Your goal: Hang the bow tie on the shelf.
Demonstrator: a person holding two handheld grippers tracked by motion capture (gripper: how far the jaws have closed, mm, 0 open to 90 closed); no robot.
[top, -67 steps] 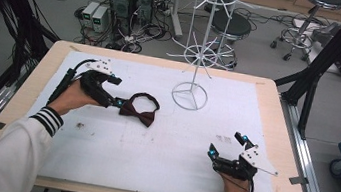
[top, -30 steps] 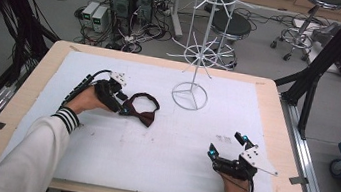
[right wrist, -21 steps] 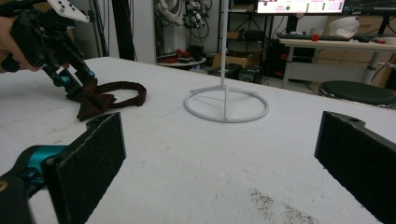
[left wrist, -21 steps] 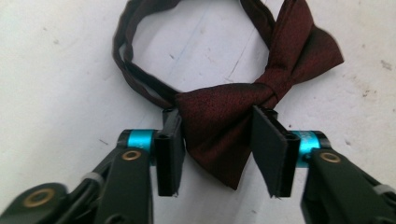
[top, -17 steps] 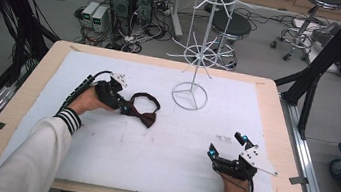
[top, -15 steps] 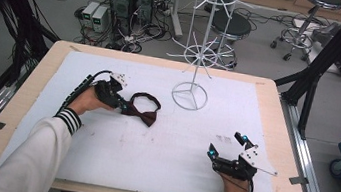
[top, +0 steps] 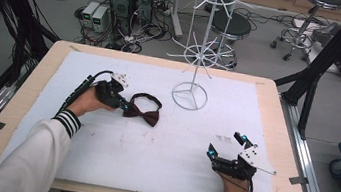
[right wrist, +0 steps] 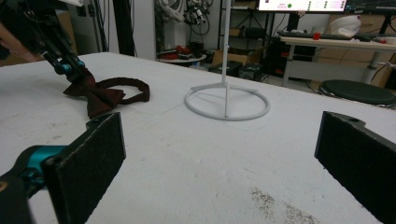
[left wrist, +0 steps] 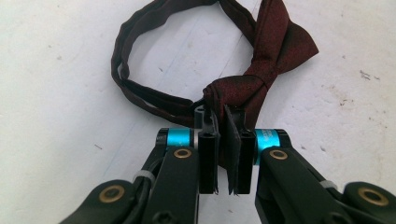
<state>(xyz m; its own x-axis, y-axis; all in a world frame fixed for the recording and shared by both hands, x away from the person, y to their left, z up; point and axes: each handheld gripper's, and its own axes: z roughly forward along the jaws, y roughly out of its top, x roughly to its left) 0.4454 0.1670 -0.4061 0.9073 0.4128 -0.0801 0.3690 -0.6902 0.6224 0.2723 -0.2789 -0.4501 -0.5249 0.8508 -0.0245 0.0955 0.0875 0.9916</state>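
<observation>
Left gripper view: bow tie (left wrist: 275, 51), soft, light, limp; left gripper (left wrist: 223, 154) fingers clenched on one wing. Right gripper (top: 232, 147) fingers released, idle on desk (top: 158, 165).

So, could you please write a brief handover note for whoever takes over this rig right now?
Left gripper: shut on one wing of the dark red satin bow tie, which lies on the white foam mat beside the white wire display stand.
Right gripper: open, empty, resting near the mat's front right.
Done: bow tie gripped.
Left: lift it, probably to hang its strap loop on a stand hook.
</observation>
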